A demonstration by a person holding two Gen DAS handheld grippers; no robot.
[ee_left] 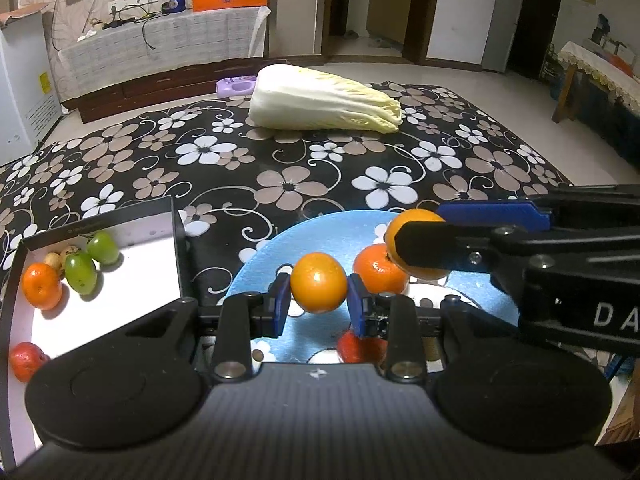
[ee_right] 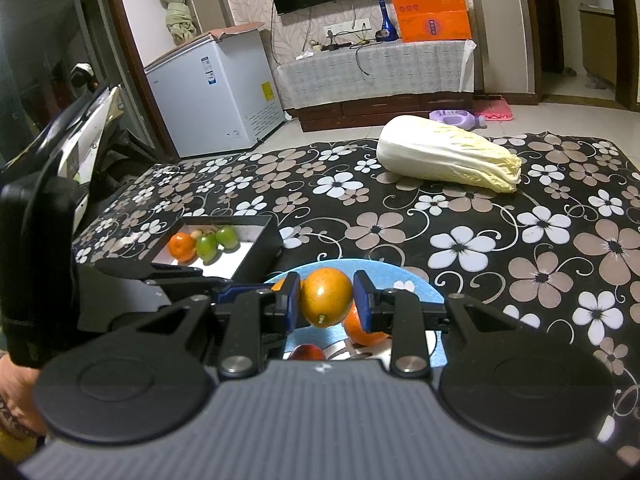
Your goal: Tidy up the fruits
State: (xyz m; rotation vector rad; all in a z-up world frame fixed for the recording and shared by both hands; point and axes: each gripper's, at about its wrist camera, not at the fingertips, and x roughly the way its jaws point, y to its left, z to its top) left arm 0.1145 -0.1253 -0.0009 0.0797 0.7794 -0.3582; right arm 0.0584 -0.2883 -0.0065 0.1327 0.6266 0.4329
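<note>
1. Fruit sits in two places on a flower-patterned tabletop (ee_left: pixel 320 168): a blue plate (ee_left: pixel 256 264) near the cameras, and a shallow black box with a white floor (ee_left: pixel 152 256) to its left.
2. Left tool (ee_left: pixel 319 294) is narrowed onto an orange fruit (ee_left: pixel 319 282), its blue pads (ee_left: pixel 283 300) pressing both sides, held above the plate.
3. Right tool (ee_right: pixel 327 300) likewise grips a second orange fruit (ee_right: pixel 326 296) over the same plate, the two tools close together.
4. One orange (ee_left: pixel 376 268) and a red fruit (ee_left: pixel 352 348) remain on the plate beneath them.
5. Box contents so far: an orange (ee_left: pixel 42 286), two green fruits (ee_left: pixel 81 272), a pale small item too small to name, and a red fruit (ee_left: pixel 26 360) near its front edge.
6. Cabbage (ee_left: pixel 324 98) lies well apart at the far side and looks uninvolved.
7. Likely step: carrying the held fruit across to the box.
8. Done well, each tool would clear the box's raised wall, lower over bare white floor away from the fruit already there, and release low so nothing rolls.
9. Moving one tool at a time would avoid a collision.
</note>
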